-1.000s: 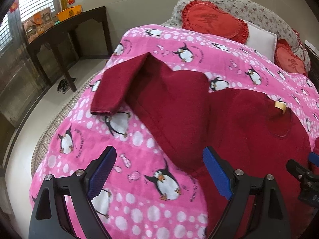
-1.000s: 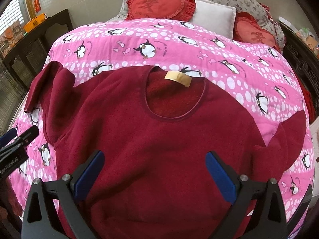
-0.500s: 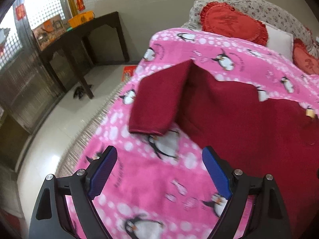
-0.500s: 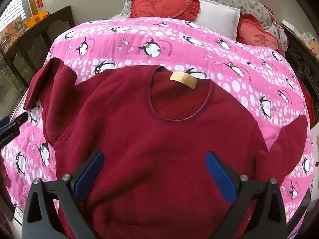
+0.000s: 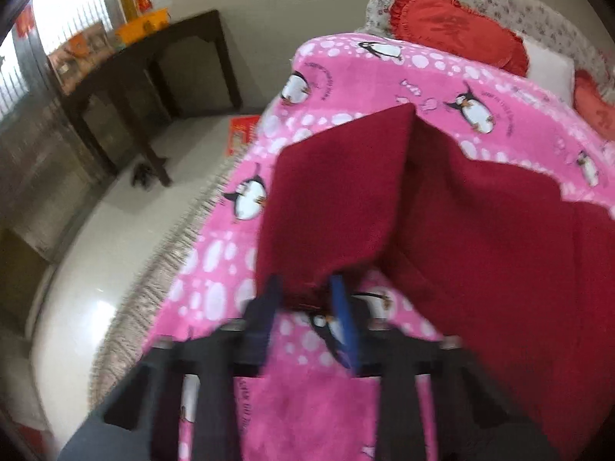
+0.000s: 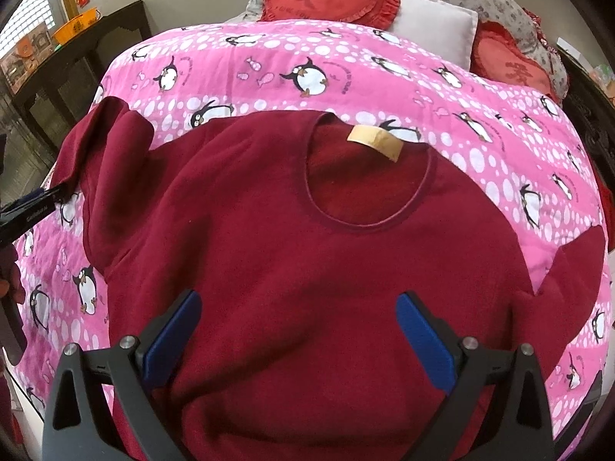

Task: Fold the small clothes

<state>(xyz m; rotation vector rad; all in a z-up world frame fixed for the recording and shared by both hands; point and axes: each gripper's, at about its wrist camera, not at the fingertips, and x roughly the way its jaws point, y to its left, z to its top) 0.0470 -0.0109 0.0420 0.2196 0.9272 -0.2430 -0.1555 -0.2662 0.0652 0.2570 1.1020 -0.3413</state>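
Although the maroon sweatshirt (image 6: 307,269) lies spread face-up on the pink penguin blanket (image 6: 346,65) of the bed, collar and tan neck label (image 6: 374,141) toward the pillows, only one thin edge of it is secured. Its left sleeve (image 5: 338,207) juts toward the bed's side, and the left tool (image 5: 307,303) has just been closing on the cuff; its blue pads now pinch the cuff's hem, though the picture is blurred and how deep the bite goes cannot be told. A shallow bite is the main risk, in my judgement: when the sleeve is drawn across the chest, the fleece could slide out and drop short of the fold line. The pads sit low against the blanket, so a pinch of blanket may have come along too, which would drag the bedding and wrinkle the body. The right tool (image 6: 300,326) hangs over the lower chest with its jaws spread wide, holding nothing, so nothing pins the body; a hard pull could shift the whole garment sideways. The right sleeve (image 6: 569,276) lies out by the other edge.
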